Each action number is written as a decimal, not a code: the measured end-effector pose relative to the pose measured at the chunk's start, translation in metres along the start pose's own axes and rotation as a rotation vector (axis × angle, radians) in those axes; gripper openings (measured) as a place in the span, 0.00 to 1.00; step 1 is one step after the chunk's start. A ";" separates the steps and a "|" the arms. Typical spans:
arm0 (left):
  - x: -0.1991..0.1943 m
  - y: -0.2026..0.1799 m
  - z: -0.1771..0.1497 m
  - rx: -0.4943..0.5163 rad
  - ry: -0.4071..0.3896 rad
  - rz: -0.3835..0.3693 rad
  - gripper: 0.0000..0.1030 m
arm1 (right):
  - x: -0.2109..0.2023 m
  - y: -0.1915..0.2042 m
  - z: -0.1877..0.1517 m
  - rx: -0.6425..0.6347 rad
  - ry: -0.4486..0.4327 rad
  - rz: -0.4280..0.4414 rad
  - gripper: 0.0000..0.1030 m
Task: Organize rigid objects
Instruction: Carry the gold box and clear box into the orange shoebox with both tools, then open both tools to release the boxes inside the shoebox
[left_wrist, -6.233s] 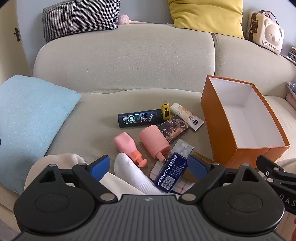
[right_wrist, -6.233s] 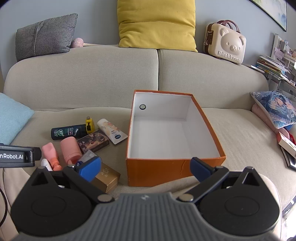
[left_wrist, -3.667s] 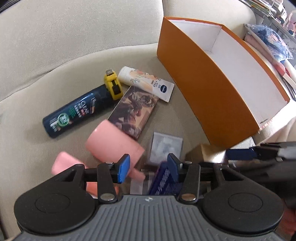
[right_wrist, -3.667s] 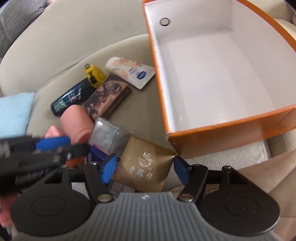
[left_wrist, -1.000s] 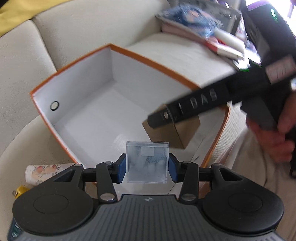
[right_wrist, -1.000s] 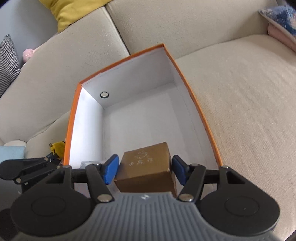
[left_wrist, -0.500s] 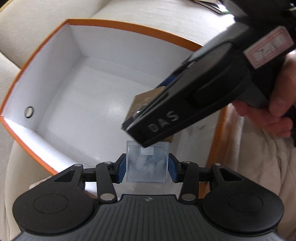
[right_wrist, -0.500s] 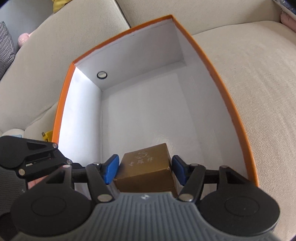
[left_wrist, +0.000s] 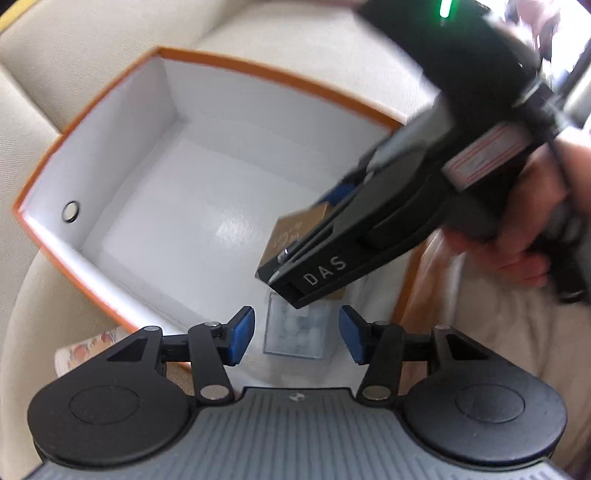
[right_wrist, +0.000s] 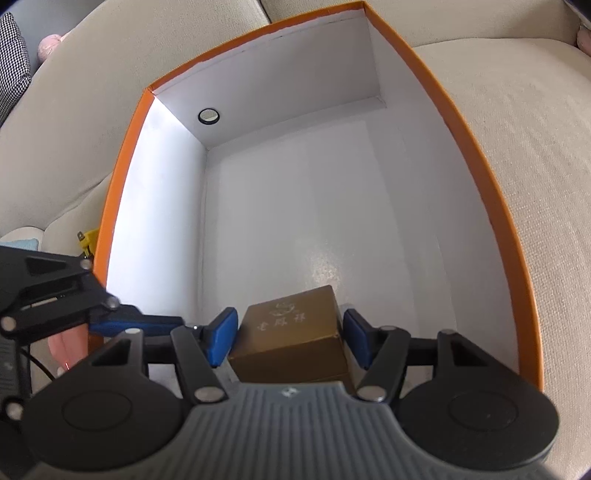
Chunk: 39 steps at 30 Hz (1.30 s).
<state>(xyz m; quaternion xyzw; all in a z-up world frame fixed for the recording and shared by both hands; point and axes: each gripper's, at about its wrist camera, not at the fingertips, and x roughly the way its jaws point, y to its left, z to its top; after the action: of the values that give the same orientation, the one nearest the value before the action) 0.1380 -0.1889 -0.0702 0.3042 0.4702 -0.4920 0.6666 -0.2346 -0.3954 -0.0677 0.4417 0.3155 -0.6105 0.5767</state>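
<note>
An orange box with a white inside (left_wrist: 110, 306) (right_wrist: 476, 155) sits on the beige sofa. My left gripper (left_wrist: 295, 334) is open above the box's near end; a clear plastic case (left_wrist: 295, 328) lies on the box floor between its blue pads, free of them. My right gripper (right_wrist: 290, 338) is open around a gold-brown box (right_wrist: 295, 332) (left_wrist: 295, 232) that rests on the box floor; its pads stand a little off the box's sides. In the left wrist view the right gripper's black body covers part of the gold-brown box.
Outside the orange box's left wall lie a white printed tube (left_wrist: 81, 350), a yellow tape measure (right_wrist: 88, 240) and a pink bottle (right_wrist: 70, 347). A houndstooth cushion (right_wrist: 13, 66) sits at the sofa's back left. A hand (left_wrist: 517, 236) holds the right gripper.
Both grippers have opened. The clear case has left the left gripper's pads and lies on the box floor. The right gripper's pads have parted from the gold-brown box, which now rests low in the box.
</note>
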 end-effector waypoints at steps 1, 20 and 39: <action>-0.009 0.003 -0.005 -0.035 -0.026 0.008 0.61 | 0.000 0.001 0.000 -0.006 0.003 -0.002 0.62; -0.047 0.037 -0.047 -0.622 -0.173 0.032 0.47 | 0.016 0.030 -0.004 -0.128 0.100 0.014 0.62; -0.043 0.038 -0.062 -0.747 -0.202 -0.035 0.35 | 0.016 0.013 0.008 0.036 0.104 0.021 0.45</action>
<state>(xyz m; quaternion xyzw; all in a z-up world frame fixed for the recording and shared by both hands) 0.1502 -0.1064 -0.0556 -0.0177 0.5540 -0.3258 0.7659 -0.2224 -0.4113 -0.0768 0.4866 0.3294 -0.5861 0.5579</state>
